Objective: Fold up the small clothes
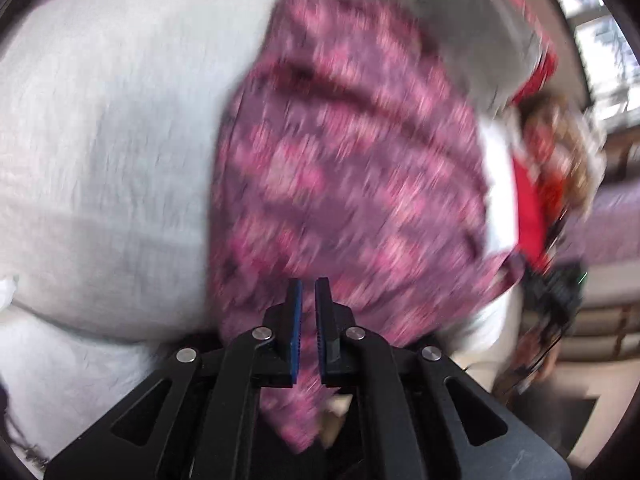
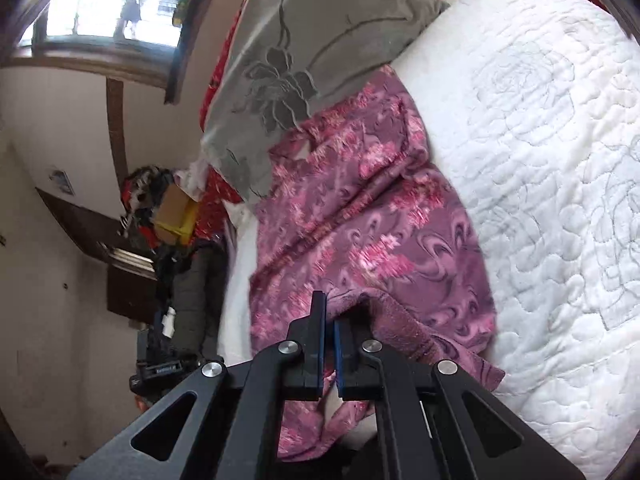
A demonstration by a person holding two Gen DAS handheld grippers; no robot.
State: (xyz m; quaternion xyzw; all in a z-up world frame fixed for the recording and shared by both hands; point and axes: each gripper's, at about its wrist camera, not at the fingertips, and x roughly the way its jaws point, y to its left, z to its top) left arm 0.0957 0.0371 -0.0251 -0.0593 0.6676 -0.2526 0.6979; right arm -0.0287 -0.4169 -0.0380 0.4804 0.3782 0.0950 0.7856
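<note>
Mid-fold, by the look of it. Pink floral garment (image 2: 360, 216) spread along the white quilted bed (image 2: 560, 160), held at its near edge. Left gripper (image 1: 308, 316) pinched onto the cloth; right gripper (image 2: 330, 336) likewise clamped on a near hem, a flap turned up beside it. Probably one fold begun, though the blurred left view leaves that uncertain. Remaining: carry the near edge over, flatten, fold again. Grey flowered pillow (image 2: 296, 52) lying over the far end, likely in the way. Red bedding (image 2: 216, 208) and clutter (image 2: 160, 204) at left.
</note>
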